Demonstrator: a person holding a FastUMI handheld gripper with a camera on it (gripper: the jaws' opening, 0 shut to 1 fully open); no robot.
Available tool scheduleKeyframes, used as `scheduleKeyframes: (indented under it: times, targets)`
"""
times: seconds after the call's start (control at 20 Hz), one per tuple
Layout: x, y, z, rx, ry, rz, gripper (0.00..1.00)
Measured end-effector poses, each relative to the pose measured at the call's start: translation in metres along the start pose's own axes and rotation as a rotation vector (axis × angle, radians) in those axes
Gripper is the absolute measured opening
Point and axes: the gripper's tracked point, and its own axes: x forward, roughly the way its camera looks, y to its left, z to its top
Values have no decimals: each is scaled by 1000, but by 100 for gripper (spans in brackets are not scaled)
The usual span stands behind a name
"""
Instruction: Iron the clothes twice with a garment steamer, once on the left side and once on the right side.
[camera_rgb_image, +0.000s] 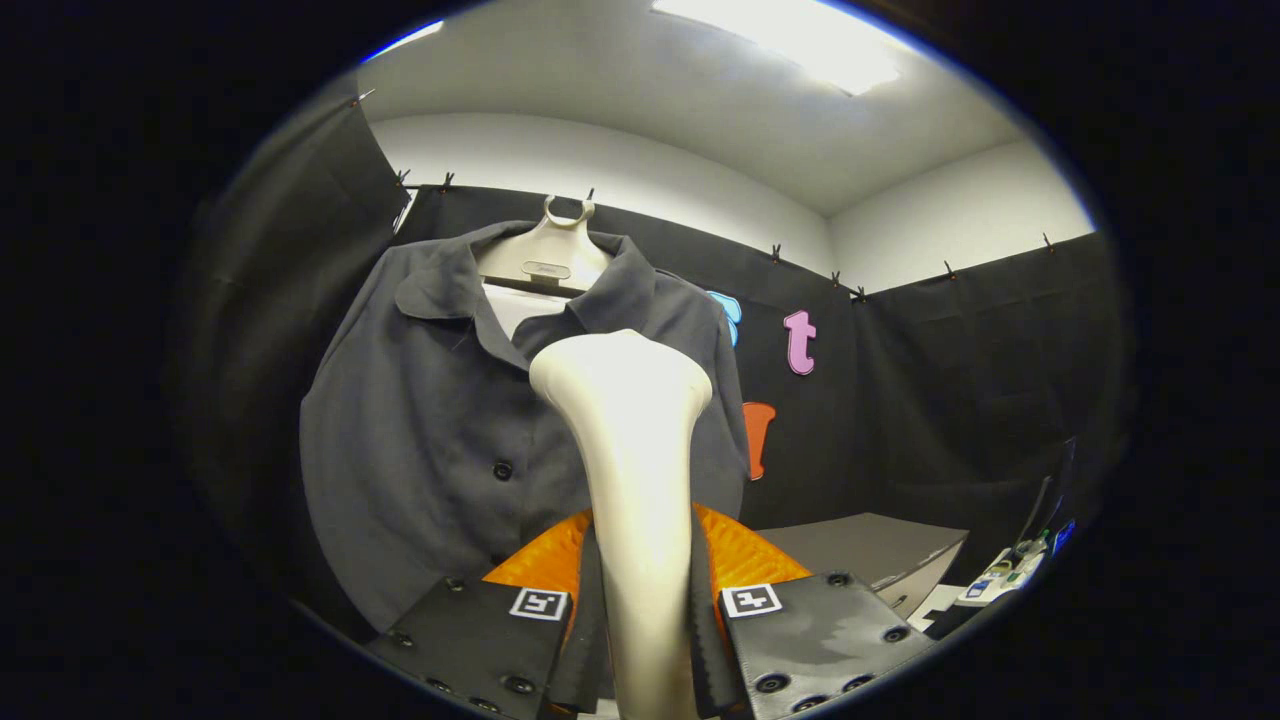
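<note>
My tongs are clenched on the handle of the garment steamer, one finger pressed to each side of it, and the steamer rises straight up between them with its broad head at the top. The head sits in front of the dark shirt, about at chest height and close to the button line; I cannot tell whether it is touching the cloth or just off it. The shirt hangs on a pale hanger against the booth wall, collar open, with more of its front lying to the left of the steamer head than to the right.

As I judge it, I am placed for a pass down one side of the front. To do it well I should keep the grip firm so the handle does not twist, hold the head flat to the fabric, and draw it in one slow, straight stroke beside the buttons rather than across them. The shirt hangs free and will likely swing away if I push, so light contact is wiser. A grey table stands low and to the right, well apart from the shirt.
</note>
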Motion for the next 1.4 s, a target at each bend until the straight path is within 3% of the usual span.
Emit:
scheduleKeyframes:
  times: [0.75,1.4]
  targets:
    - [50,-14,-40,50,51,-13,42]
    - [24,-8,-113,33,125,-7,42]
